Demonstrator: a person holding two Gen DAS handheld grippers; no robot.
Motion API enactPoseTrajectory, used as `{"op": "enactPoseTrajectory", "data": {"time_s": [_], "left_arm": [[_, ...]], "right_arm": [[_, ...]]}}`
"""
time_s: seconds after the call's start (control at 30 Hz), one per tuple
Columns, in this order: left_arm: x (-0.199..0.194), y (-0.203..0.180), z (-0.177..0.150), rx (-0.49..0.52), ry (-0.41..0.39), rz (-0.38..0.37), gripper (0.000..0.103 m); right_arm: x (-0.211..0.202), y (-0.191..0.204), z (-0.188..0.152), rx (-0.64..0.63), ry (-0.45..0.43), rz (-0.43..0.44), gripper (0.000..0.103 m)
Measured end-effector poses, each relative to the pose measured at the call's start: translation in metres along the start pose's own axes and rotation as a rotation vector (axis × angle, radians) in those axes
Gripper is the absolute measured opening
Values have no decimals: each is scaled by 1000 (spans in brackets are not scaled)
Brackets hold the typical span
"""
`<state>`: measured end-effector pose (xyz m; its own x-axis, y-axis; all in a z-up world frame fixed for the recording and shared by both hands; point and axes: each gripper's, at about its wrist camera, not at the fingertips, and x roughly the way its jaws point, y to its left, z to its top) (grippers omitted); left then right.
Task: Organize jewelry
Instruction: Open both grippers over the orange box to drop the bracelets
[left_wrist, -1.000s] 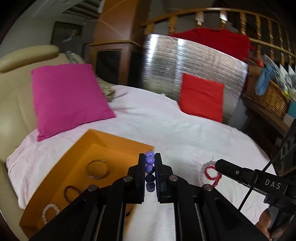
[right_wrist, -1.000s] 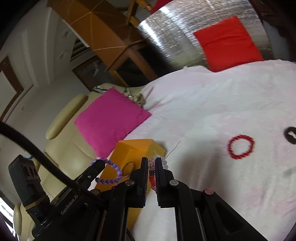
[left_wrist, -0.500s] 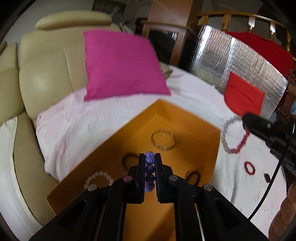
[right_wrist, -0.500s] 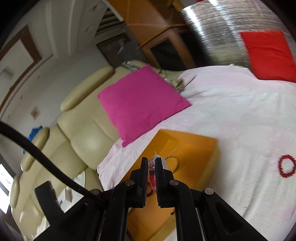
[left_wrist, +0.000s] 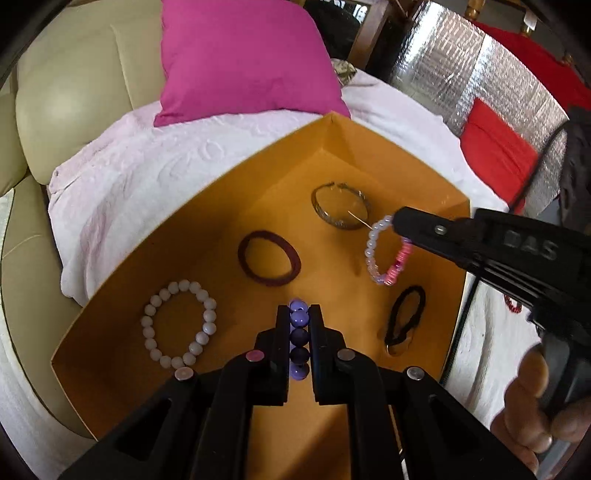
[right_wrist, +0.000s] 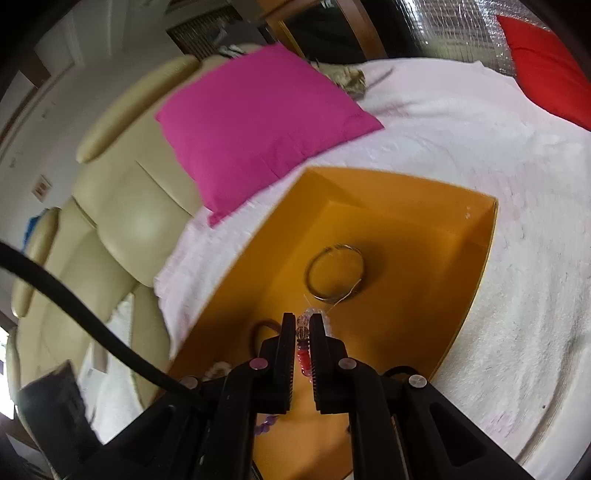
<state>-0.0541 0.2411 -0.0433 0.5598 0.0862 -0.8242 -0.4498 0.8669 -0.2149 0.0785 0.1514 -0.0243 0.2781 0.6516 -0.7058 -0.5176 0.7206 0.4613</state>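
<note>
Here both claws hang over the orange tray (left_wrist: 207, 206), the left claw (left_wrist: 298, 325) clamped on a purple bead bracelet (left_wrist: 298, 318), the right claw (right_wrist: 302, 332) on a pink-and-white bracelet (left_wrist: 384, 254), both light, floppy, slippery strands best pinched across 1 or 2 beads.

Purple bracelet (left_wrist: 298, 338) mostly hidden between tongs.

Cream leather sofa (left_wrist: 74, 92), magenta cushion (left_wrist: 243, 55), white blanket (right_wrist: 480, 147), red cushion (left_wrist: 495, 147), silver foil panel (left_wrist: 461, 66)
</note>
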Motion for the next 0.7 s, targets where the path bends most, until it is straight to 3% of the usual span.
{"op": "enactPoseTrajectory", "data": {"time_s": [0.2, 0.27, 0.3, 0.33, 0.37, 0.5, 0.7], "left_arm": [[8, 3, 1, -4, 27, 41, 13], [9, 2, 1, 0, 28, 65, 32], [8, 2, 2, 1, 23, 73, 48], [7, 0, 2, 5, 10, 81, 56], [4, -1, 3, 15, -8, 92, 57], [-5, -14, 5, 88, -75, 134, 67], [-12, -35, 3, 179, -135, 161, 68]], "right_arm": [[5, -9, 9, 10, 13, -104, 12], [-3, -13, 12, 21, -12, -99, 12], [-9, -15, 13, 26, -32, -97, 18], [-14, -17, 14, 29, -45, -98, 26], [-20, -19, 16, 32, -60, -100, 32], [-52, -30, 17, 31, -145, -127, 32], [-111, -66, -1, 60, -240, -201, 37]]}}
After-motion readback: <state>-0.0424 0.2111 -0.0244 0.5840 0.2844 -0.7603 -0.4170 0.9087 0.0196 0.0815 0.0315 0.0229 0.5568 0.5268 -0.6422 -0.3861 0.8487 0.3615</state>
